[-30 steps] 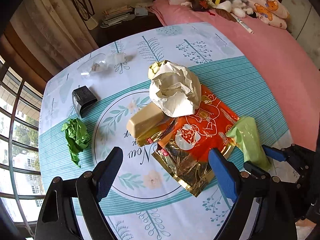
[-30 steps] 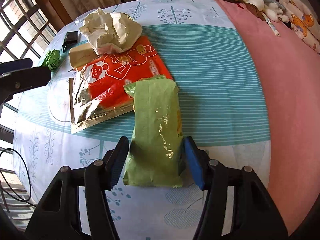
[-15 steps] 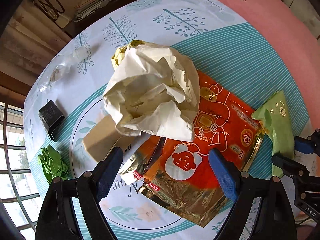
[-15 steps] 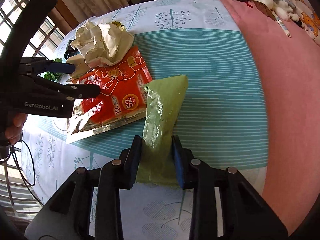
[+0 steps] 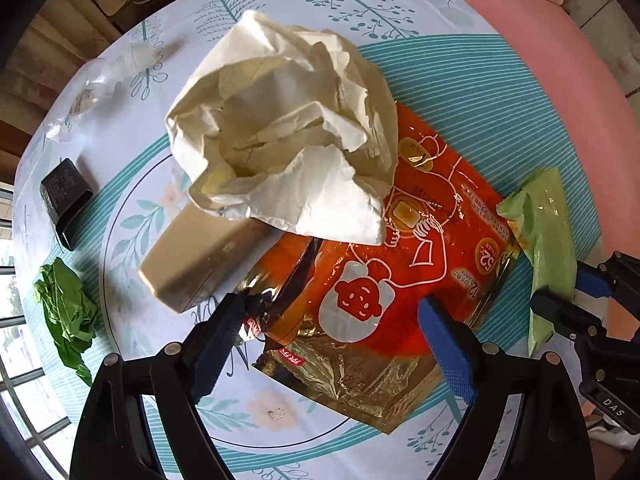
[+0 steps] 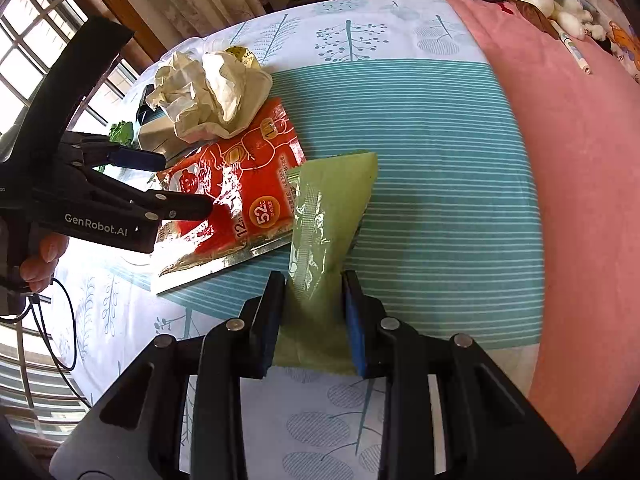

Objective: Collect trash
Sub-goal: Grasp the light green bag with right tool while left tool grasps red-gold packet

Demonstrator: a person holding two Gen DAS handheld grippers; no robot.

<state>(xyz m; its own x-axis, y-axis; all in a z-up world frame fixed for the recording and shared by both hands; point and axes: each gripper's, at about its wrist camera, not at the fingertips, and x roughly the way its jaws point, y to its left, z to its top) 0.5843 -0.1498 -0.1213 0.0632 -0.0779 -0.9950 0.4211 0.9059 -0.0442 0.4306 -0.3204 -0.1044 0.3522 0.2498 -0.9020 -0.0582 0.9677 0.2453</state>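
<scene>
Gripping, R gripper (image 6: 313, 316): green wrapper (image 6: 332, 216) pinched betw. both pads, far end on striped cloth (image 6: 432, 140).
L gripper (image 5: 332, 340): jaws spread wide, hovering over red-gold pouch (image 5: 384, 280).
Crumpled paper (image 5: 288, 140): piled on pouch top.

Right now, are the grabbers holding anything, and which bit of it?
The right gripper pinches the green wrapper near its bottom end. The left gripper is open over the orange packet, holding nothing.
</scene>
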